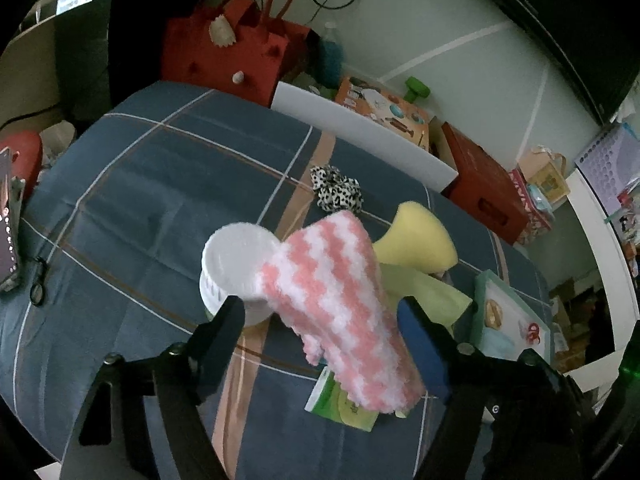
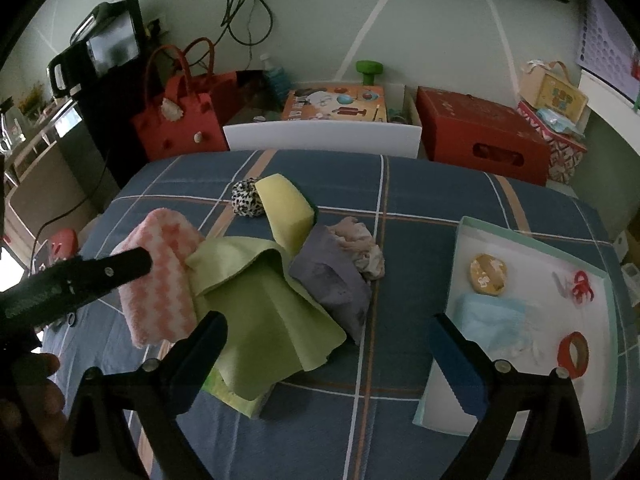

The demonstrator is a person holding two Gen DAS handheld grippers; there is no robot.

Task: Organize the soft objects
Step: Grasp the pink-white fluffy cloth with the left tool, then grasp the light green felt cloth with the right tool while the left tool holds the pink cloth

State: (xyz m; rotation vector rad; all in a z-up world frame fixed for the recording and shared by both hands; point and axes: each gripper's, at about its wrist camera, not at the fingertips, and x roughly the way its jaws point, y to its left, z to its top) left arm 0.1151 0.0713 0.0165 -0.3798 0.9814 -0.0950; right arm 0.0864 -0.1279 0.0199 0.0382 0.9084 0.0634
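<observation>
The left tongs stand open around the pink sock, not visibly pinching it. The right tongs hang open and empty above the green cloth. Beside that cloth lie the sponge, scrunchie and purple cloth. The tray holds little; most sorting seems undone.

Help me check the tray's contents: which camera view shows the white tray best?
The right wrist view: the white tray lies nearly whole on the right of the plaid cloth, with its red tape roll and round tin visible. The left wrist view shows only part of it, at the right edge.
</observation>
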